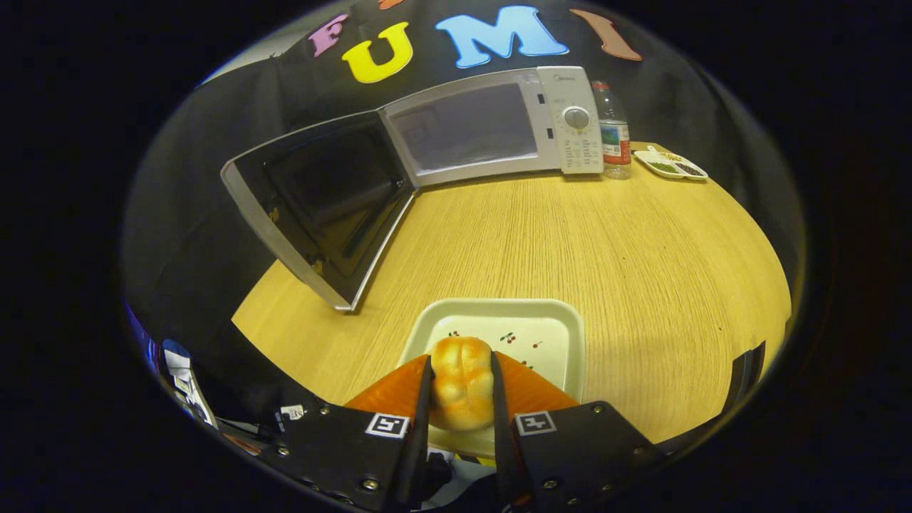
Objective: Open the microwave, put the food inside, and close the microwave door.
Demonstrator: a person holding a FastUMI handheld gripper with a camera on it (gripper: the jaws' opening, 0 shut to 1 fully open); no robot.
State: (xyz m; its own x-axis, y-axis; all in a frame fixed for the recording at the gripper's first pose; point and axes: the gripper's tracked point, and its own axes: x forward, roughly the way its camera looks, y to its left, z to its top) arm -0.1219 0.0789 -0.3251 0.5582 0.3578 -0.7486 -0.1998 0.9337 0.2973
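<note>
A golden bread roll (462, 381) sits between my two fingers, and my gripper (462, 367) is shut on it, both pads pressing its sides. It is held over the near part of a white square plate (548, 331) on the wooden table (570, 242). Far beyond the fingers stands the white microwave (499, 125), its door (320, 203) swung wide open to the left and its cavity (467, 128) showing.
A plastic water bottle (614, 132) stands right of the microwave's control panel. A small white divided dish (670, 164) with dark bits lies further right near the table's far edge. Bare tabletop stretches between the plate and the microwave.
</note>
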